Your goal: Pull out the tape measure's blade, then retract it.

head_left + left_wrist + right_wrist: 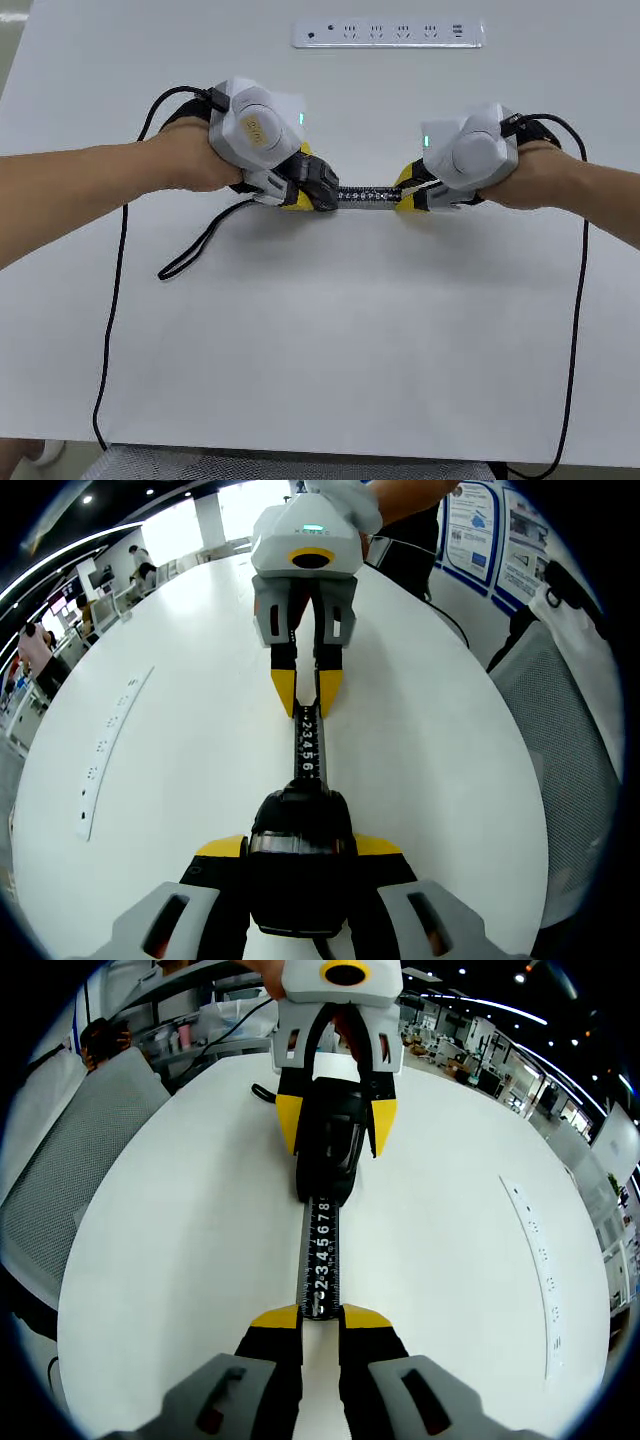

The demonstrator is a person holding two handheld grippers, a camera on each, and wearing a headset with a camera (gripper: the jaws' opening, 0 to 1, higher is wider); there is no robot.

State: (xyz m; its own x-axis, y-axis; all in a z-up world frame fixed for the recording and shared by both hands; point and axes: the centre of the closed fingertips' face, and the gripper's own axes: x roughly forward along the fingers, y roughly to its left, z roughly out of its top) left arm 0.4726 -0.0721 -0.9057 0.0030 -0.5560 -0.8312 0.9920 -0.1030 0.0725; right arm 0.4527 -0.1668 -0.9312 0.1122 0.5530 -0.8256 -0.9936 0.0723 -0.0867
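Left gripper point(298, 192) clamps tape measure case point(300, 865); right gripper point(320, 1318) pinches blade point(321, 1255) tip. Short exposed blade runs straight between them, side to side over white table point(320, 340). Further extension likely needs right pulling rightward.

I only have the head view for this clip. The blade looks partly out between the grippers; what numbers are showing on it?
Observer: In the right gripper view the blade shows 2 through 8 between the right gripper and the case.
Operator: Is the tip actually pinched?
Observer: Yes, the right gripper's yellow-tipped jaws are shut on the blade's end.
Operator: And the case?
Observer: The left gripper clamps its black body from both sides.
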